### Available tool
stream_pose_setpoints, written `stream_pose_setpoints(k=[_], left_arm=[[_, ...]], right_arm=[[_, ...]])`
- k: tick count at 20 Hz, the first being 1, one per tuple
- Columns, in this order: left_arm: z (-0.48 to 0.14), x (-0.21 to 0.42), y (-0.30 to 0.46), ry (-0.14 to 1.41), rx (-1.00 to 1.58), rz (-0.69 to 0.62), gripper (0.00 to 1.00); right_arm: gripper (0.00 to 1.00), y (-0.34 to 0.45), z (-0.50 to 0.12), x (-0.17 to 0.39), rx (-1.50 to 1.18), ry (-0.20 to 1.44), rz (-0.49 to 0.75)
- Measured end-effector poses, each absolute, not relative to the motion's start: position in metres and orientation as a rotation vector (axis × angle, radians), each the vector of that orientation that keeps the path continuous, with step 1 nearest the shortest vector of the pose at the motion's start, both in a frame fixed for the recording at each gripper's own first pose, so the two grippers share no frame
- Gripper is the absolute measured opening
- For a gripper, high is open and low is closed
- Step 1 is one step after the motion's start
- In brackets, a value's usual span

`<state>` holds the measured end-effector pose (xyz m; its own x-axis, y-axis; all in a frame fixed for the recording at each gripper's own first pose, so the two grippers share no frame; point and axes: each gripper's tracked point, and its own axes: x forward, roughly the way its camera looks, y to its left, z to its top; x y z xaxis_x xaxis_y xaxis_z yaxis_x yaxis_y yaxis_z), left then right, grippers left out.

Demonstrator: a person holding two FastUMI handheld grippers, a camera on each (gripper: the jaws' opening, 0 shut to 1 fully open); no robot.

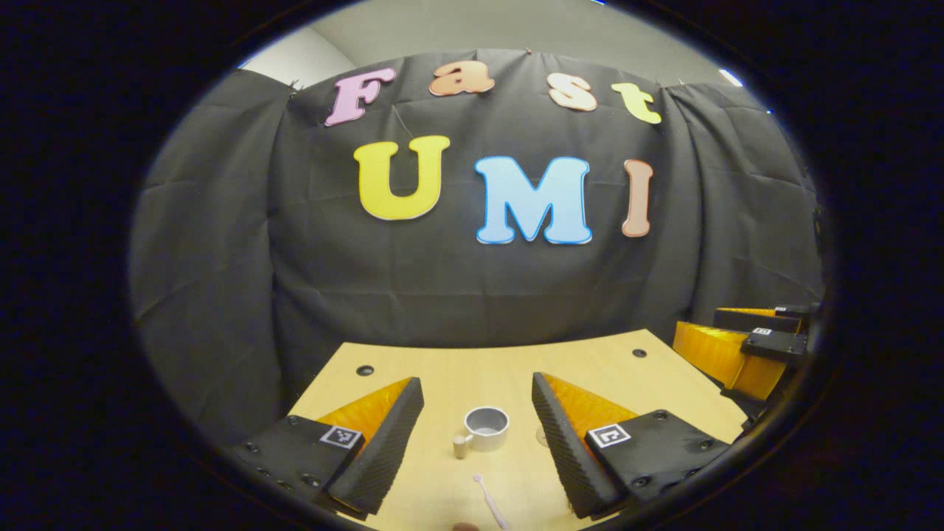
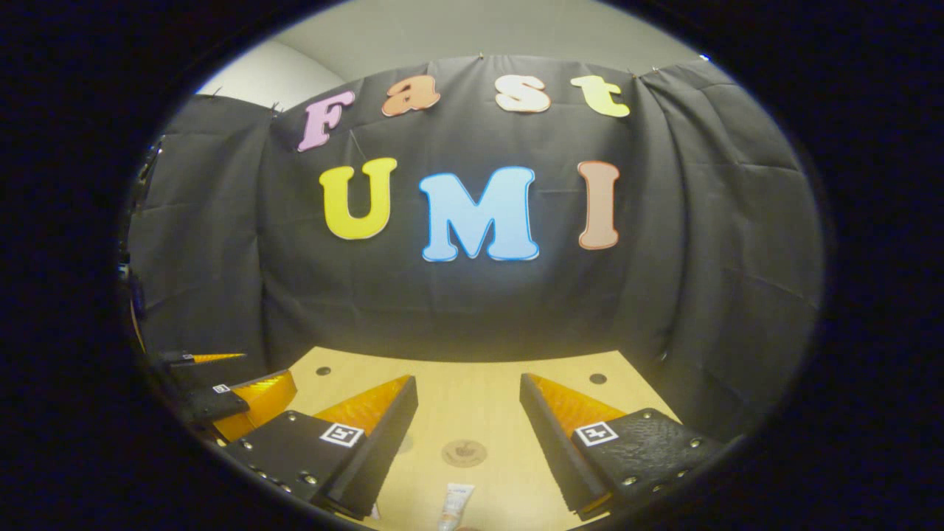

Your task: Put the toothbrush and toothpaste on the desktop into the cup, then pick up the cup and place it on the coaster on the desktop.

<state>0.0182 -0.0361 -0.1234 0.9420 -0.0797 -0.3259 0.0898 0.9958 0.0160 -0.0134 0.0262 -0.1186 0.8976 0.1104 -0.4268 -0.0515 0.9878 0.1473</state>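
Cup (image 1: 487,428) mid-desktop (image 1: 479,369) (open top), sides free.

Black cloth wall (image 1: 457,280) behind pale wooden desktop (image 1: 479,369) (holes near edge).

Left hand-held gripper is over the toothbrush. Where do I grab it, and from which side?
Take the toothbrush by mid-handle, from above, fingers straddling its thin shaft: it lies flat on the desktop, running toward the cup. The left hand-held gripper is open, wide enough. I cannot tell which end is the head.
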Motion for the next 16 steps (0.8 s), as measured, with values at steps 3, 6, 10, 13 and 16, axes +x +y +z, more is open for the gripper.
stream_pose_setpoints(k=[3, 6, 10, 13, 16], left_arm=[[-0.157, 0.019, -0.038, 0.405, 0.025, -0.086, 0.95], [-0.191, 0.021, -0.037, 0.473, 0.005, -0.089, 0.95], [-0.243, 0.019, -0.038, 0.583, -0.013, -0.092, 0.95], [-0.280, 0.016, -0.039, 0.660, -0.025, -0.090, 0.95], [-0.310, 0.011, -0.040, 0.742, -0.049, -0.068, 0.95]], right_arm=[[0.89, 0.033, -0.149, -0.020, 0.148, 0.540, 0.094], [0.89, 0.039, -0.180, -0.026, 0.157, 0.639, 0.100], [0.89, 0.048, -0.223, -0.041, 0.178, 0.778, 0.113], [0.89, 0.053, -0.252, -0.044, 0.191, 0.873, 0.121], [0.90, 0.058, -0.282, -0.053, 0.191, 0.959, 0.131]])
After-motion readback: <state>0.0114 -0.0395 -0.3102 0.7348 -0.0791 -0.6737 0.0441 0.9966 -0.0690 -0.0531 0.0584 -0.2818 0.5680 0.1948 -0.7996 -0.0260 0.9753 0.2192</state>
